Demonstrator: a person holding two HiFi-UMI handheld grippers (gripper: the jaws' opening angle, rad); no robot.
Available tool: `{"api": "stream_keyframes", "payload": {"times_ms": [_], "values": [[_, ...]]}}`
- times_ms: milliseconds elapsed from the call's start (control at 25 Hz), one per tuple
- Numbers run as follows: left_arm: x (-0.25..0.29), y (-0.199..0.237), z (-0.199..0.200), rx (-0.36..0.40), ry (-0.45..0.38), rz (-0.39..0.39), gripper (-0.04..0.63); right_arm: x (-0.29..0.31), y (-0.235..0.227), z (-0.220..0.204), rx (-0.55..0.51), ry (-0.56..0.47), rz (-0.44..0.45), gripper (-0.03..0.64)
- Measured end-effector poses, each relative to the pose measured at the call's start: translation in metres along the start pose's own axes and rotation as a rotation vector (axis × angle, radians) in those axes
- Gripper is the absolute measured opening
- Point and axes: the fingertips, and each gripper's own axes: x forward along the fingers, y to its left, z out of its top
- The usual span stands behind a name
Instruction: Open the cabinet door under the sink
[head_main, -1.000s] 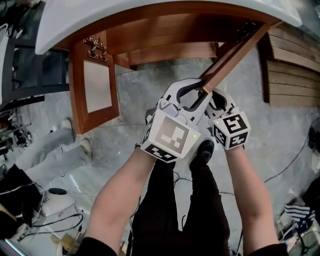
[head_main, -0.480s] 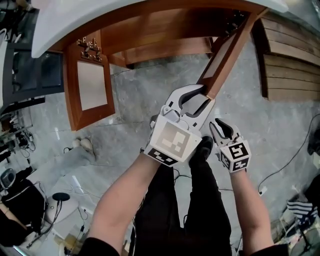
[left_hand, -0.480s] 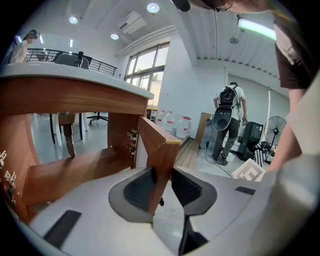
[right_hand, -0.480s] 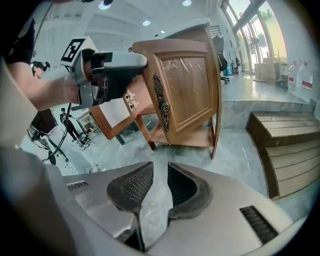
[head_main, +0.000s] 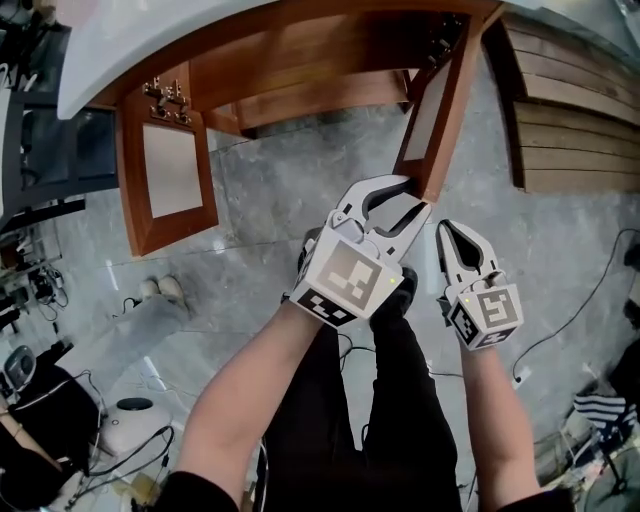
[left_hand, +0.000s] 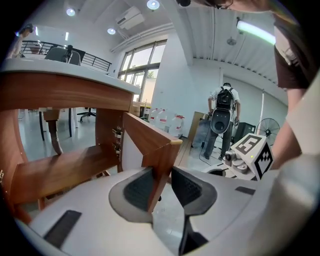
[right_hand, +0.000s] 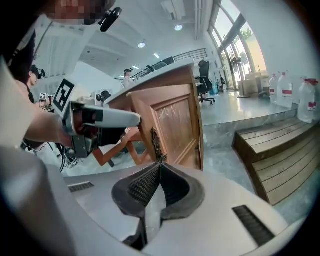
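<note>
The door (head_main: 438, 110) stood swung well out from the cabinet, nearly square to its front. I judged the opening all but done, with only letting go and drawing clear left. The other door (head_main: 165, 170), far to the left of my fingers, hung open too.

My left gripper (left_hand: 161, 174) had the door's free edge between its jaws, which had just been spreading. The left pad (left_hand: 137, 187) lay against the wood and the right pad (left_hand: 186, 187) stood just off it, so there was no squeeze. My right gripper (right_hand: 159, 167), just right of the left one and apart from the door, had just closed its jaws together on nothing. The door's face and handle (right_hand: 155, 142) lay beyond its tips.

The door was smooth reddish-brown wood, square-cornered, a frame around a pale flat panel. The handle was dark ornate metal, a narrow upright strip. Above my fingers the sink (head_main: 200, 40) was white, smooth and curved. Below them lay the floor (head_main: 270, 190), polished grey veined stone. My pads were dark and ribbed, set in white shells.
</note>
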Motion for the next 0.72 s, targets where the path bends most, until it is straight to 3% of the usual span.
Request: {"api": "stream_keyframes", "payload": {"times_ms": [360, 440, 720], "values": [[0.025, -0.03, 0.003, -0.047, 0.048, 0.005, 0.117, -0.047, -0.036, 0.03, 0.005, -0.043, -0.03, 0.015], [0.02, -0.032, 0.01, -0.053, 0.066, 0.008, 0.09, -0.058, -0.036, 0.041, -0.001, -0.036, -0.034, 0.015], [-0.031, -0.034, 0.055, -0.113, 0.071, 0.077, 0.089, -0.099, -0.01, 0.086, 0.006, -0.002, -0.029, 0.015]]}}
